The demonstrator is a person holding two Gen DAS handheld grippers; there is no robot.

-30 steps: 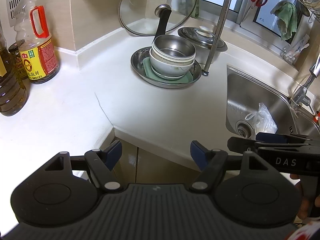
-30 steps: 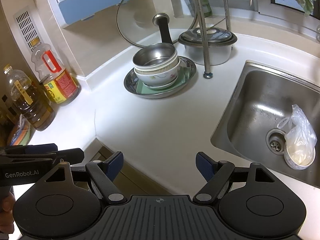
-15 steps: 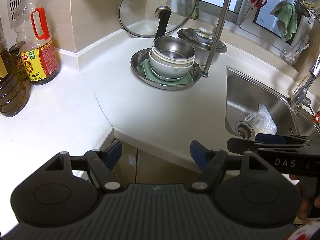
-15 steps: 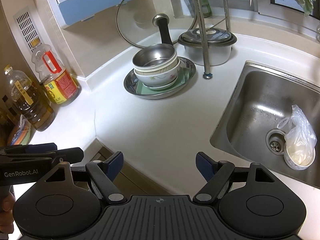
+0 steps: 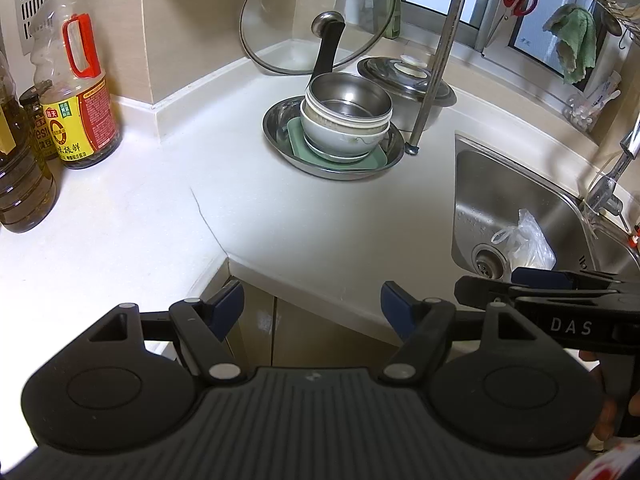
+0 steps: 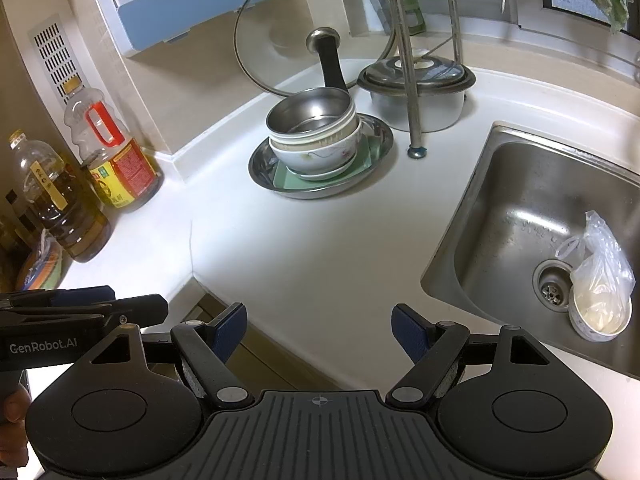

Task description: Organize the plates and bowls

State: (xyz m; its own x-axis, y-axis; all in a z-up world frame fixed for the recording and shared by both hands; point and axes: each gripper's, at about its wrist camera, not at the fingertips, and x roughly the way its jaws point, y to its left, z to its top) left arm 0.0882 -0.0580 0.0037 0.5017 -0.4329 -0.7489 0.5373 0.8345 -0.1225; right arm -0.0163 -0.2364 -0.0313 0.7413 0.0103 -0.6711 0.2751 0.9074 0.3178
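The left gripper (image 5: pixel 312 305), marked "GenRobot.AI" on its side in the right wrist view, and the right gripper (image 6: pixel 319 327), marked "DAS", both hang wide open and empty off the white countertop (image 6: pixel 320 248) edge. The stacked bowls (image 6: pixel 314 136) sit on a green plate (image 6: pixel 289 179) inside a steel dish (image 6: pixel 260 164) near the corner, well apart from both. A yellow-labelled oil bottle (image 5: pixel 76 80) stands left.

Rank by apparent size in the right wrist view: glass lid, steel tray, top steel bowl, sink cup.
1. glass lid and steel tray: look alike in width, unranked.
2. top steel bowl.
3. sink cup, though nearer the camera.
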